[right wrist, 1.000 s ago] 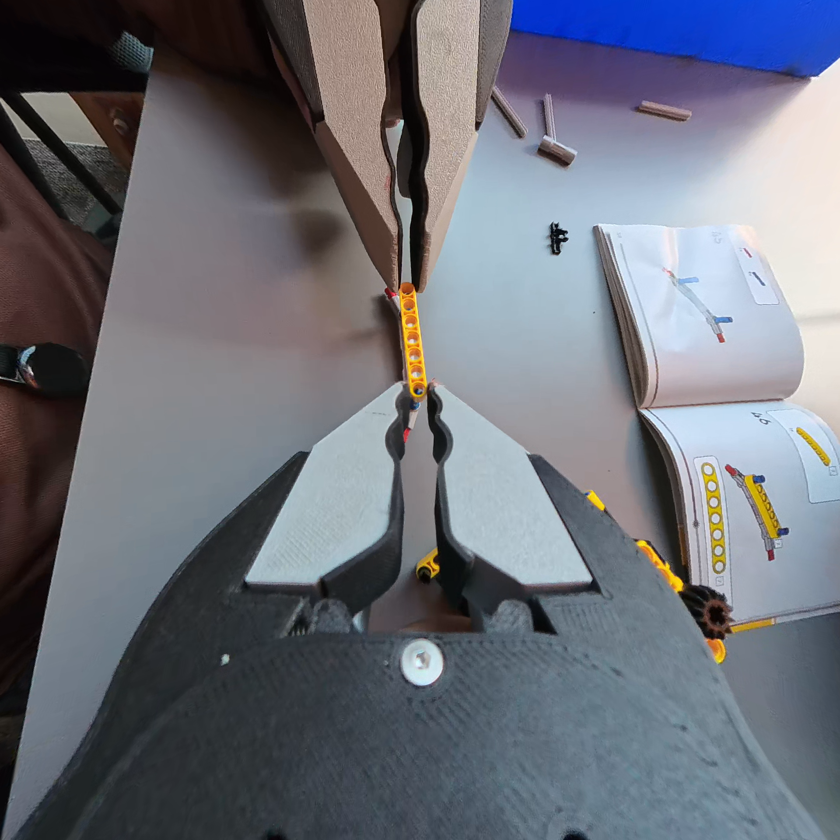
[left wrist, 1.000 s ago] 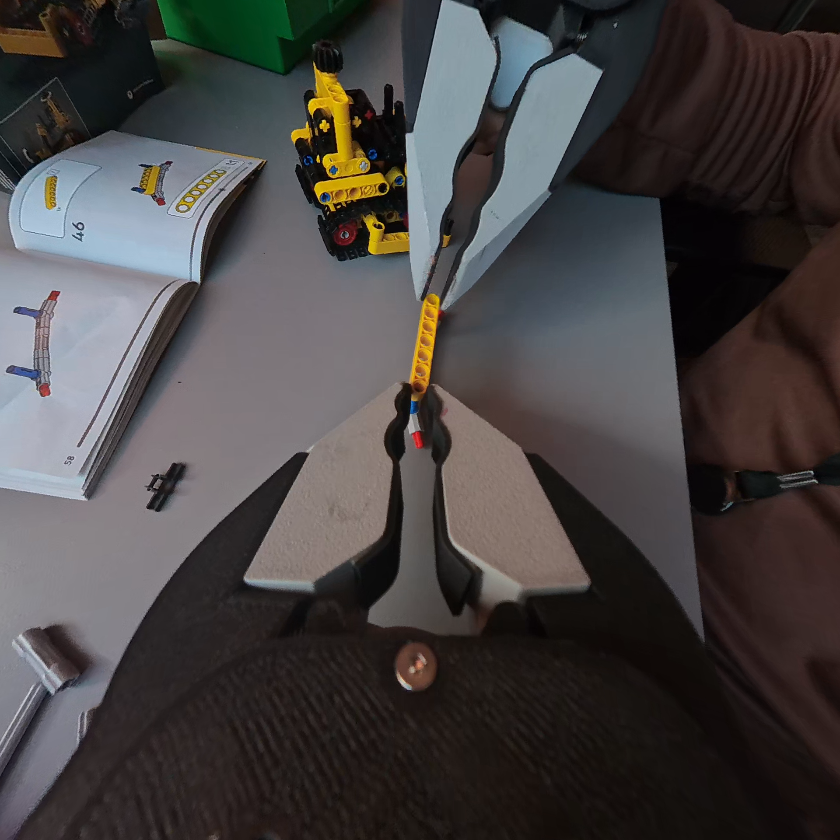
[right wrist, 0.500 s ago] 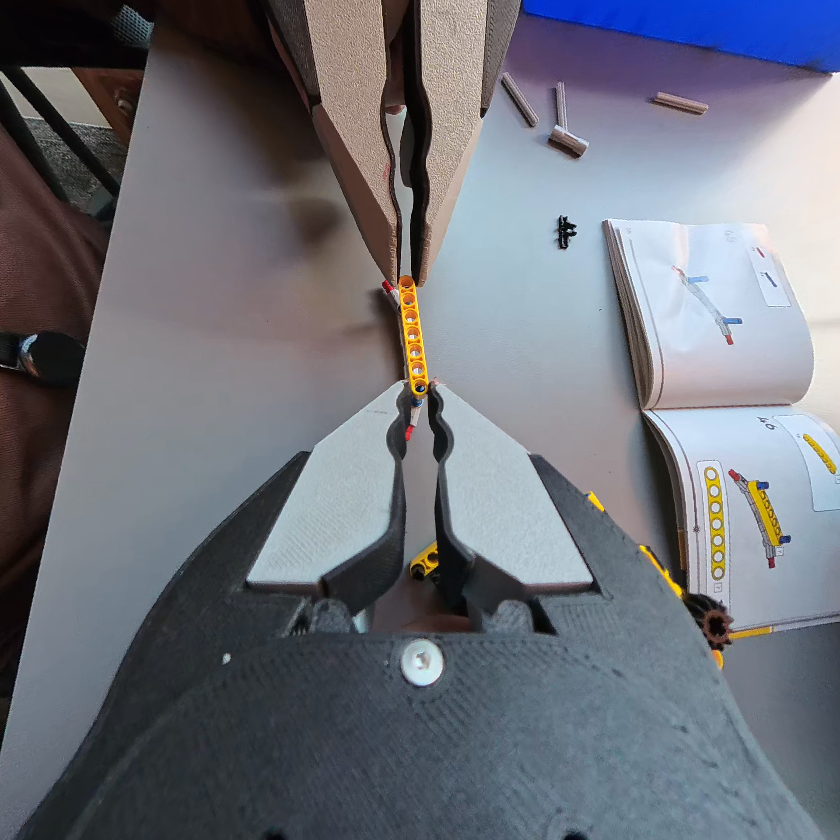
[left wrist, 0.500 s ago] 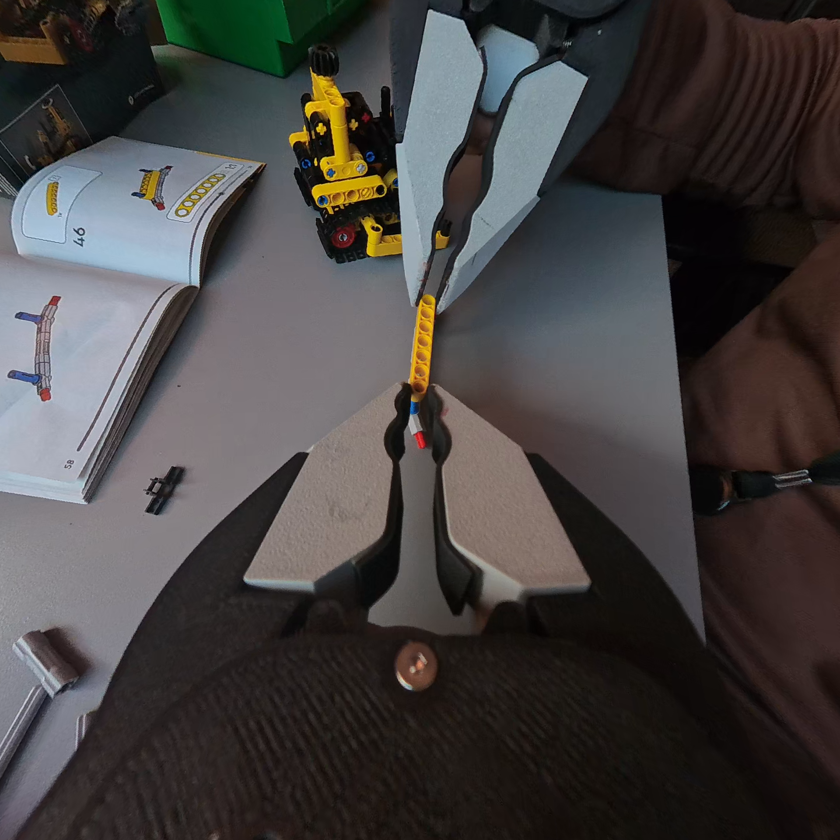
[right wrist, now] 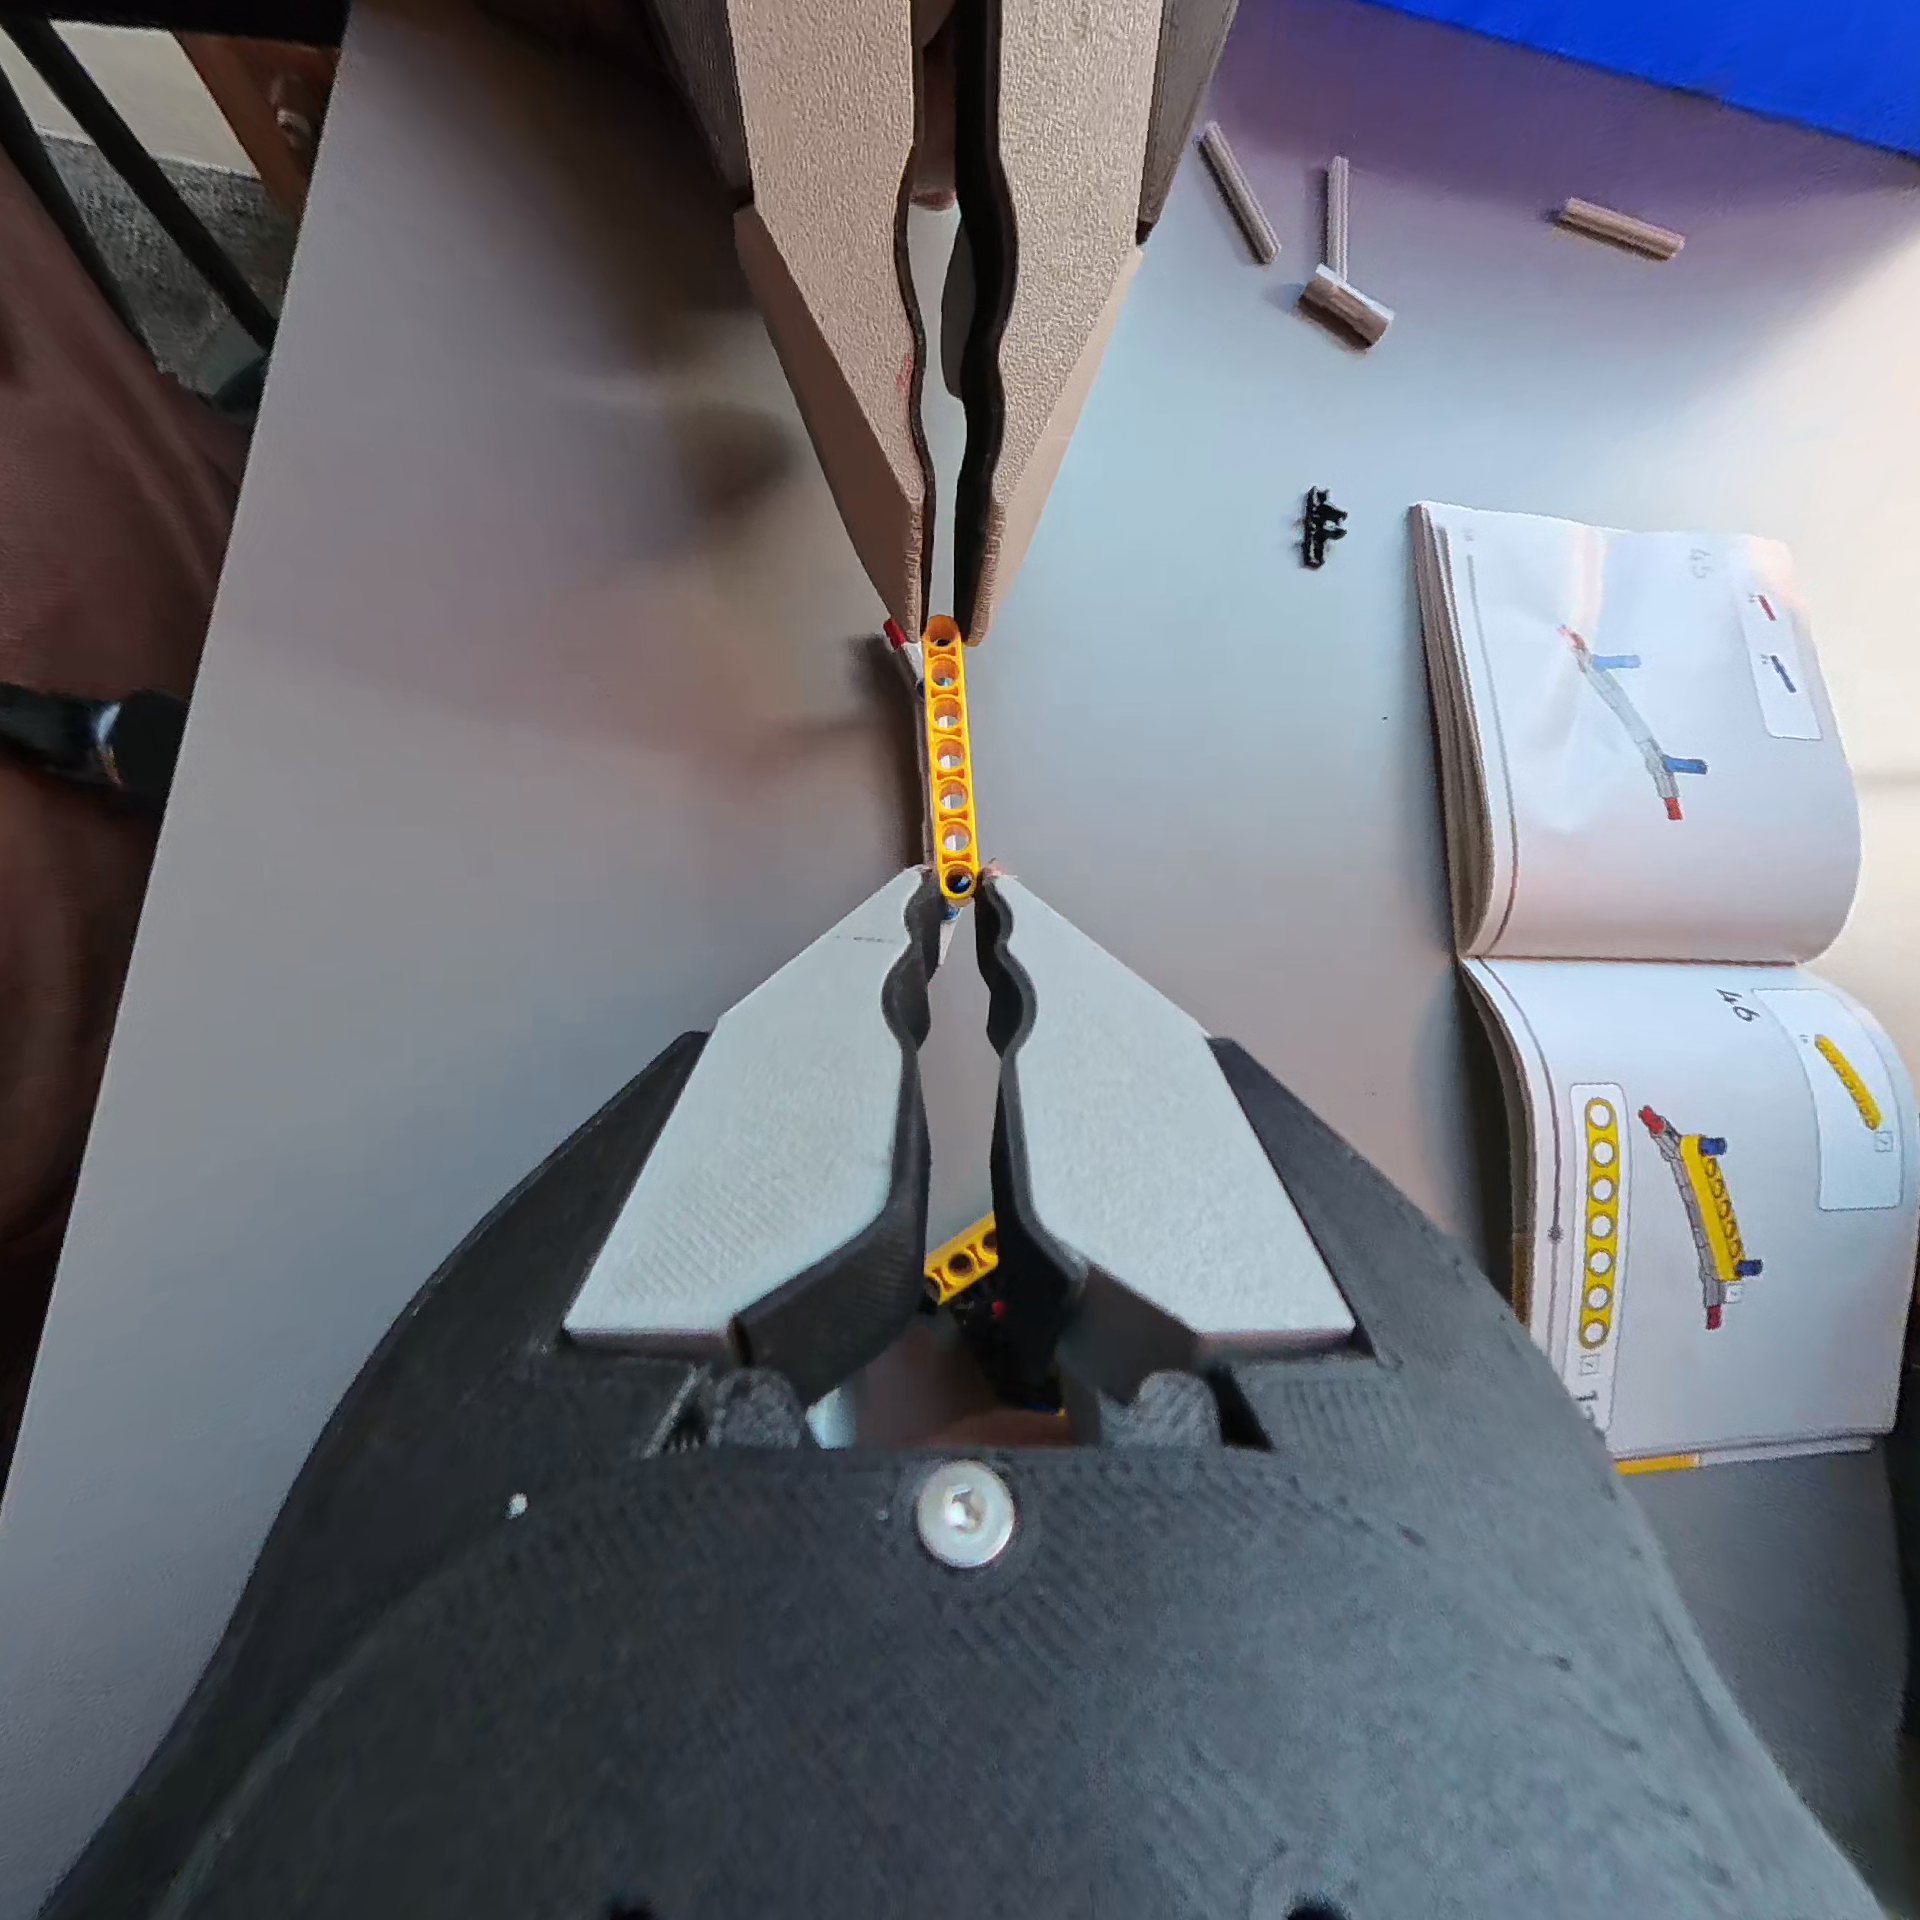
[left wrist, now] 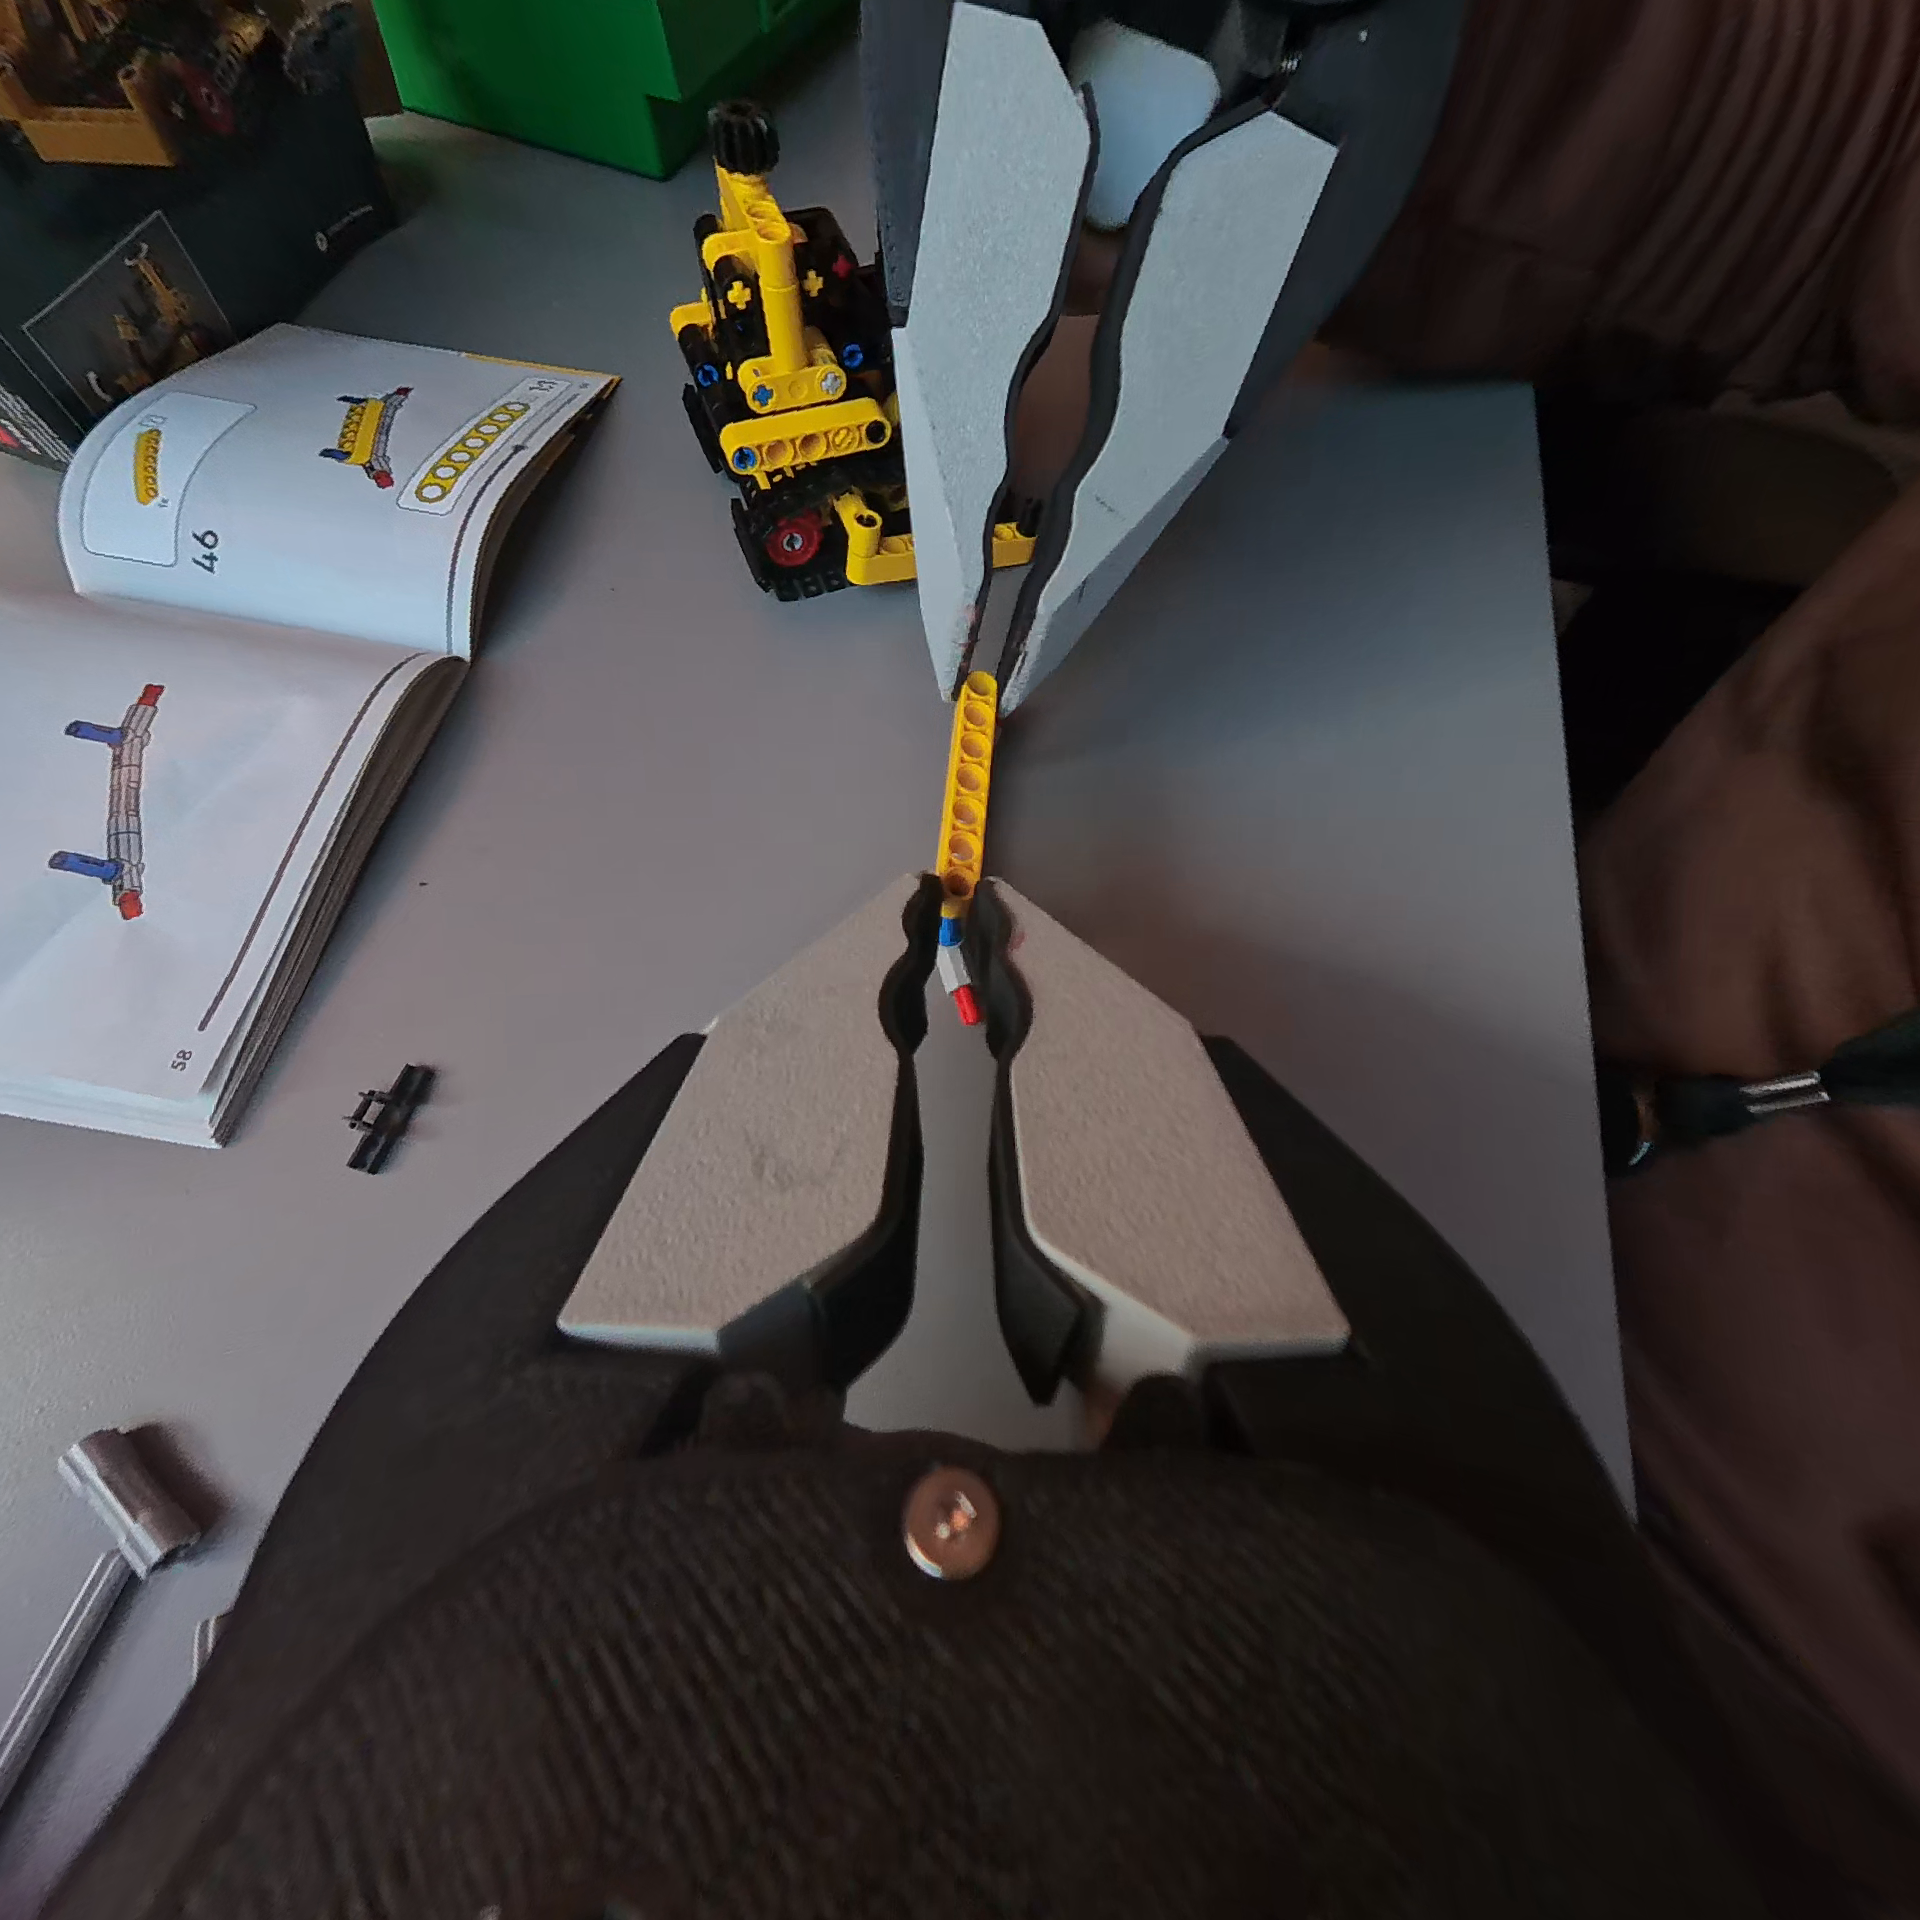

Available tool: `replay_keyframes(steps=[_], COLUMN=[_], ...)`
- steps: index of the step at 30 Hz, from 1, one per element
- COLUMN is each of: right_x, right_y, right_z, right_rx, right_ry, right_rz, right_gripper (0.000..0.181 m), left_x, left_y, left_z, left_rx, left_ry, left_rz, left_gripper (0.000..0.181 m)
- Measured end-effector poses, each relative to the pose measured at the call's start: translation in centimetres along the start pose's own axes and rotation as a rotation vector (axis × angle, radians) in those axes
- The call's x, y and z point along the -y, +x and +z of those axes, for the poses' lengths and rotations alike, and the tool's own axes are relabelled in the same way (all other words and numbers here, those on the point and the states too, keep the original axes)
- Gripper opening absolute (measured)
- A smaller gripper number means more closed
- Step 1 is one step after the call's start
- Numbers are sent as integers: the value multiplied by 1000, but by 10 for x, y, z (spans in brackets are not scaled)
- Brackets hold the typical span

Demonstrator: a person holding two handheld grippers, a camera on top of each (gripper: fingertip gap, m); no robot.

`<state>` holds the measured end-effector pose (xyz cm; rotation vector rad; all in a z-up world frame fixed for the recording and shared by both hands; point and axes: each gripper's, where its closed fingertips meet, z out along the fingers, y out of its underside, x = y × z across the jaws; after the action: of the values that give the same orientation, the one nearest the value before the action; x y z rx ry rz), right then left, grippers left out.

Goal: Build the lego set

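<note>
left tool (left wrist: 956, 883) grips yellow beam (left wrist: 968, 784) (above table) | right tool (right wrist: 951, 883) clamps opposite end

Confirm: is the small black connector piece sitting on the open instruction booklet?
No, the black connector piece lies on the bare table just off the booklet.

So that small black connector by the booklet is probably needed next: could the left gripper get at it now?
Probably not yet: the left gripper is shut on the yellow beam. The black connector itself lies unobstructed.
</note>
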<state>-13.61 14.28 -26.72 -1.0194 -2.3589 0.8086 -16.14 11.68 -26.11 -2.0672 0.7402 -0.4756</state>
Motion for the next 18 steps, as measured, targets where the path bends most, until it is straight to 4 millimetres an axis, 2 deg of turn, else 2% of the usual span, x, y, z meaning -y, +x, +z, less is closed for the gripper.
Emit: replay_keyframes(steps=[8,12,18], right_x=[3,5,0], right_y=[-3,0,3], right_z=[0,-3,-3], right_rx=[-12,-23,-26], right_ry=[49,55,40], right_rz=[34,26,35], right_gripper=[4,4,5], left_x=[1,-5,-6], left_y=[2,1,0], left_z=[-4,0,1], left_rx=[-30,-19,-11], left_ry=[17,-30,-36], left_rz=[-35,-29,-30], left_gripper=[3,15,15])
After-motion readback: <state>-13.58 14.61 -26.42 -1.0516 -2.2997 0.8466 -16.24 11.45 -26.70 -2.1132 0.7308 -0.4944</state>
